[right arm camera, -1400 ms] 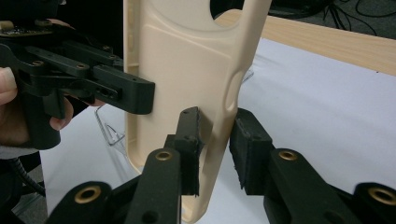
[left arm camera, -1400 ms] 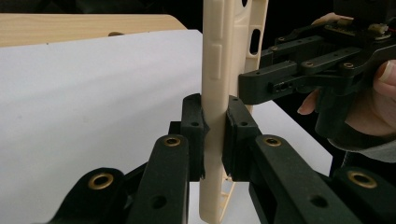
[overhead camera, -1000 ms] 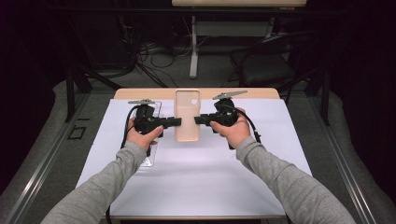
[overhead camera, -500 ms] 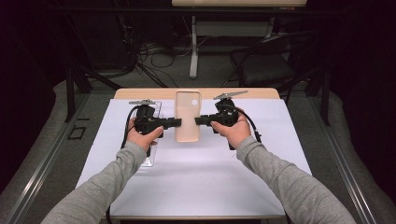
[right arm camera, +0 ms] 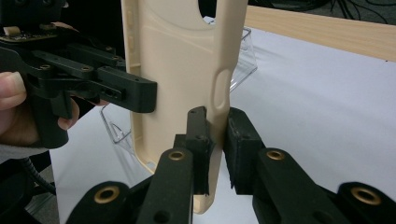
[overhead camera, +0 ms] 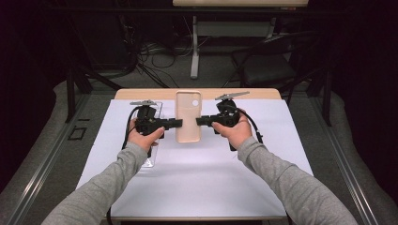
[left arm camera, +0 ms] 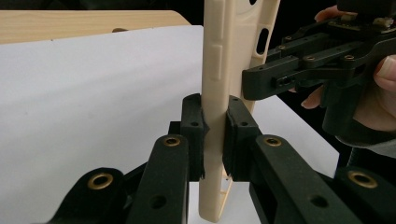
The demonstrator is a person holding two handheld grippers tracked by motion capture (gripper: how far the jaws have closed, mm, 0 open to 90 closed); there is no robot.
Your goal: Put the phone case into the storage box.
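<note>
A beige phone case (overhead camera: 188, 117) hangs above the white table, held flat between both grippers with its round camera hole at the far end. My left gripper (overhead camera: 178, 123) is shut on its left long edge; in the left gripper view the pads (left arm camera: 192, 122) pinch the case's rim (left arm camera: 219, 70). My right gripper (overhead camera: 199, 121) is shut on the opposite edge, and in the right gripper view the case (right arm camera: 182, 60) stands upright between the jaws of that gripper (right arm camera: 216, 126). Each gripper view also shows the other gripper clamped on the far rim.
A clear plastic stand (overhead camera: 152, 154) lies on the white sheet (overhead camera: 202, 183) under the left forearm, also seen as the clear stand (right arm camera: 243, 60) behind the case. A wooden table edge (overhead camera: 263, 93) runs along the back; chairs and cables sit beyond.
</note>
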